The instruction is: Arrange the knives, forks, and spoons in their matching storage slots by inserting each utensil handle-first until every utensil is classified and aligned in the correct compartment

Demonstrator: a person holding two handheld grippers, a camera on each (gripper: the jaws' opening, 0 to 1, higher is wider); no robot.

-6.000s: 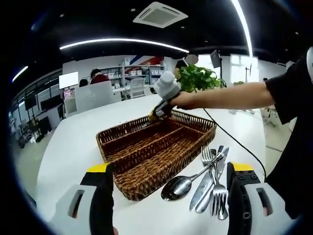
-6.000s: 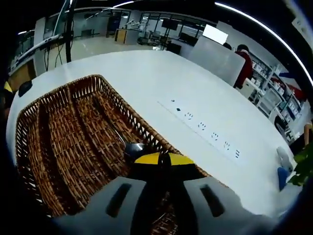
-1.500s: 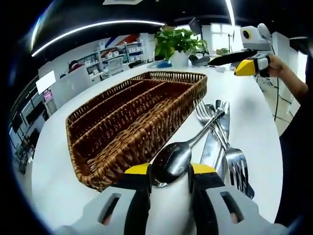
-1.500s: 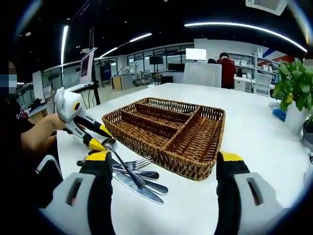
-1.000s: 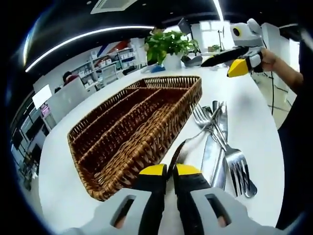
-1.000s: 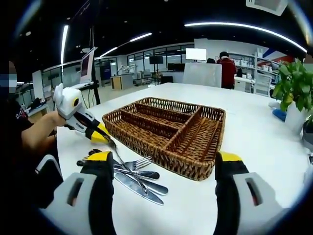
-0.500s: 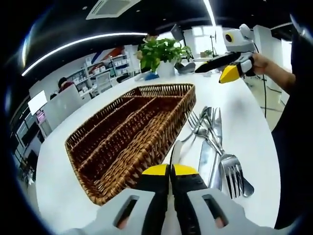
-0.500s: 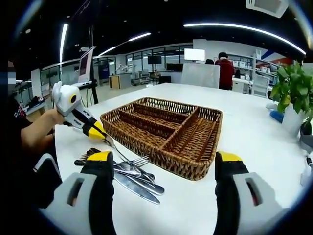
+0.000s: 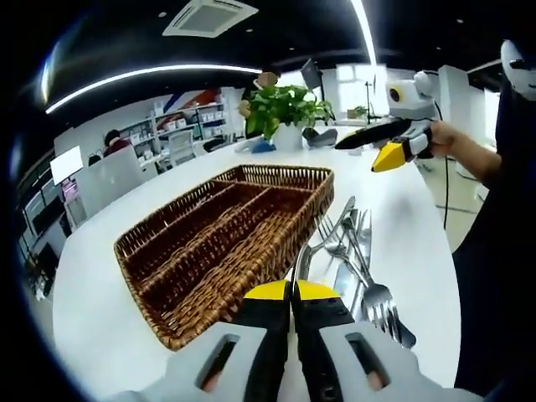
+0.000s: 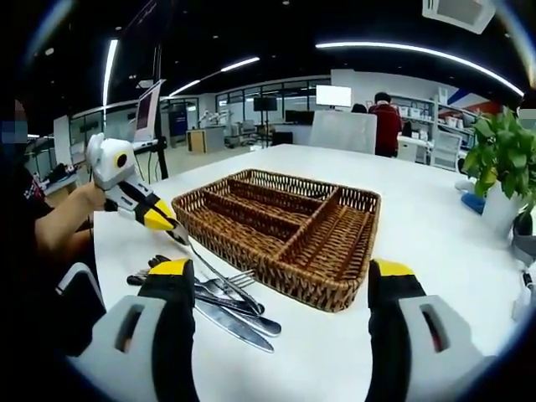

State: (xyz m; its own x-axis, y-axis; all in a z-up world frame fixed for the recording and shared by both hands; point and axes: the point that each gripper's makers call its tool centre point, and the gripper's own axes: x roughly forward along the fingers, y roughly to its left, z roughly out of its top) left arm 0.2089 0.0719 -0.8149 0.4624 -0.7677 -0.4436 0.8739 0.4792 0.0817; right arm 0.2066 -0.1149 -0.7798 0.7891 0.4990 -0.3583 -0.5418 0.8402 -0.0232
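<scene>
My left gripper (image 9: 291,291) is shut on the bowl of a spoon (image 9: 328,233), whose handle slants away over the pile of forks and knives (image 9: 365,280). In the right gripper view the left gripper (image 10: 174,234) holds that spoon (image 10: 219,278) tilted, with its handle end down by the cutlery pile (image 10: 219,308). The brown wicker basket (image 9: 219,244) with its long compartments lies left of the pile. My right gripper (image 10: 280,272) stands open in front of the basket (image 10: 289,224). In the left gripper view the right gripper (image 9: 360,155) hovers beyond the pile with its jaws apart.
A white table (image 9: 92,285) carries everything. A potted plant (image 9: 285,105) stands past the basket's far end; the same plant (image 10: 502,159) sits at the right edge. A cable (image 9: 444,201) hangs off the table. A person (image 10: 387,117) sits at desks in the background.
The left gripper closed on the spoon's bowl a second ago and has since lifted it, tilting the spoon up from the pile. The right gripper stays open.
</scene>
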